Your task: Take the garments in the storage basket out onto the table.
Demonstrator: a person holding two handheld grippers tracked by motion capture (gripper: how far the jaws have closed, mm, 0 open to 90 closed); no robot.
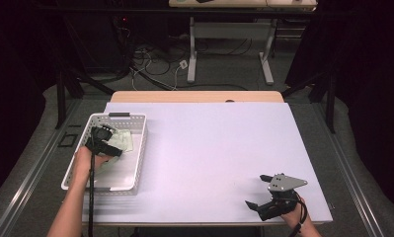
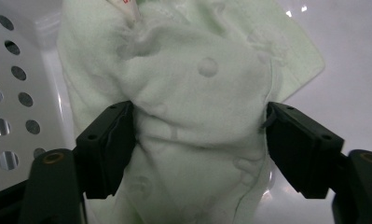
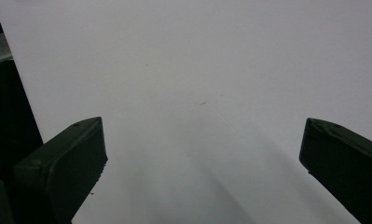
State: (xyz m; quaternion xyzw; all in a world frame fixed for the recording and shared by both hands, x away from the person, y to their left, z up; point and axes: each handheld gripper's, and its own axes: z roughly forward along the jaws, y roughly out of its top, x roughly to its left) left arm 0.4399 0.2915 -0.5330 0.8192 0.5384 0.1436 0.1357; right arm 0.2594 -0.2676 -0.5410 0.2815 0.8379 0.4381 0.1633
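Observation:
A pale green cloth [image 1: 123,142] lies crumpled in a white perforated basket [image 1: 141,148] at the table's left. My left gripper [image 1: 108,142] reaches down into the basket. In the left gripper view the cloth [image 2: 202,70] bulges between the two black jaws of that gripper [image 2: 200,114]; both pads touch it and it bunches at the left pad [image 2: 113,140]. My right gripper [image 1: 256,190] rests low near the table's front right corner. Its jaws [image 3: 202,128] stand wide apart over bare white tabletop [image 3: 197,70] with nothing between them.
The basket wall [image 2: 16,93] with round holes rises just left of the left jaw. The white table top [image 1: 214,148] stretches between the two hands. Beyond the far edge are dark floor, cables and another table's legs [image 1: 192,54].

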